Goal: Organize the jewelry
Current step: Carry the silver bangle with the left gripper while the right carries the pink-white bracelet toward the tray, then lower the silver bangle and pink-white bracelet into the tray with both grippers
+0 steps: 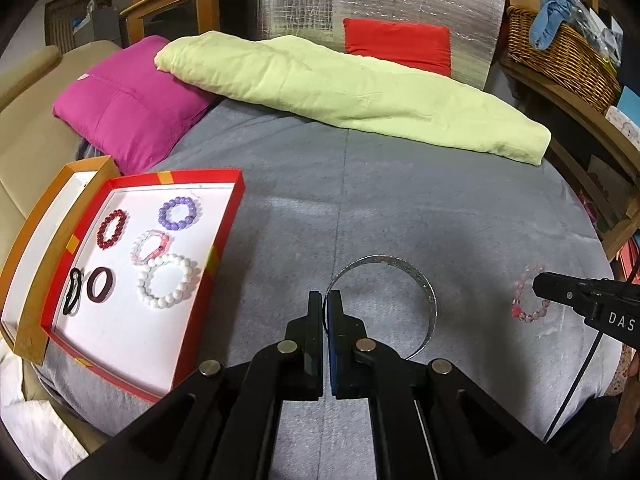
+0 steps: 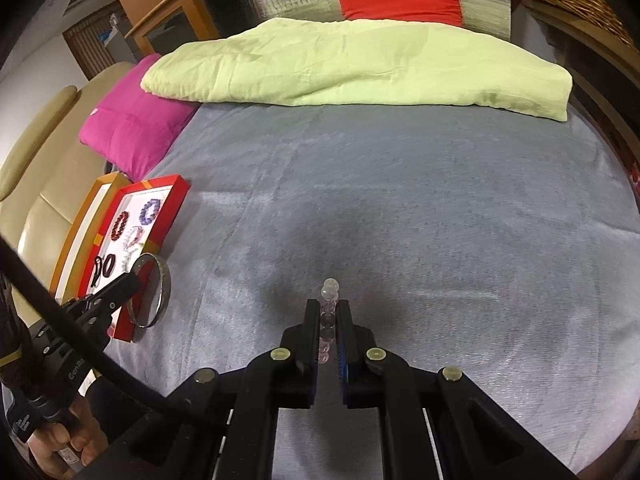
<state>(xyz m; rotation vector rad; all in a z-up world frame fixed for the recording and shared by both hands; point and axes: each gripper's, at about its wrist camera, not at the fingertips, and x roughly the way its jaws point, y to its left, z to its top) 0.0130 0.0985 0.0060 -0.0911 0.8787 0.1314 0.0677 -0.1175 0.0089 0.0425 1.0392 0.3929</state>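
Observation:
My left gripper [image 1: 327, 300] is shut on the rim of a silver bangle [image 1: 416, 280], which also shows in the right wrist view [image 2: 160, 280] held near the red box. My right gripper [image 2: 329, 306] is shut on a pink bead bracelet [image 2: 330, 292], seen from the left wrist view [image 1: 528, 300] at the right over the grey bedspread. The red-rimmed box [image 1: 228, 216] at the left holds a purple bracelet [image 1: 178, 214], a dark red bracelet [image 1: 113, 229], a white bracelet [image 1: 168, 286], a pink one [image 1: 150, 246], a dark ring [image 1: 100, 284] and a black hair tie [image 1: 73, 292].
An orange box lid [image 1: 36, 248] lies under the red box's left side. A magenta pillow [image 1: 128, 108] and a folded light green quilt [image 1: 340, 92] lie at the back of the bed [image 1: 400, 208]. A wicker basket [image 1: 560, 52] stands on a shelf at the right.

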